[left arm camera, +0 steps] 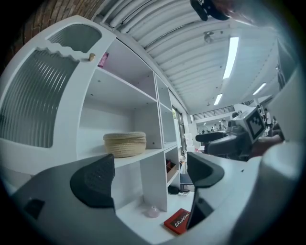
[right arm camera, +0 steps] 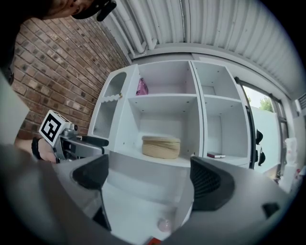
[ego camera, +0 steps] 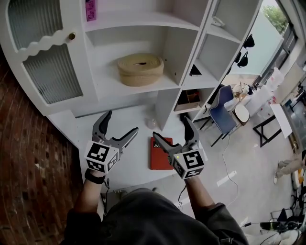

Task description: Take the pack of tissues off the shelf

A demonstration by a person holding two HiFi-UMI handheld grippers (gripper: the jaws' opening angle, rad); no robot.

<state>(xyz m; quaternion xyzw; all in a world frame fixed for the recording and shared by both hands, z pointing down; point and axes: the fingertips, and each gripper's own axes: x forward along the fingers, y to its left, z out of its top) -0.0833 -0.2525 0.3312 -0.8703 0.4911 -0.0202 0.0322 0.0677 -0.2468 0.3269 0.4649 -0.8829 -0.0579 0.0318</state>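
Both grippers are held side by side at the lower centre of the head view, in front of the white shelf unit [ego camera: 110,83]. Left gripper [ego camera: 121,121]: fingers spread wide, nothing between them, as its own view confirms [left arm camera: 149,174]. Right gripper [ego camera: 170,127]: fingers likewise apart and empty [right arm camera: 150,176]. The pink pack of tissues [ego camera: 91,9] stands on the top shelf at the upper left of the head view, well above both grippers; in the right gripper view it sits in the upper centre [right arm camera: 142,87], and in the left gripper view at upper left [left arm camera: 103,60]. 1 shelf below it rests a woven basket [ego camera: 140,68]. On the unit's bottom ledge lie 2 items: a flat red booklet [ego camera: 161,153] between the grippers and a small pale round object [left arm camera: 152,210] beside the upright divider.
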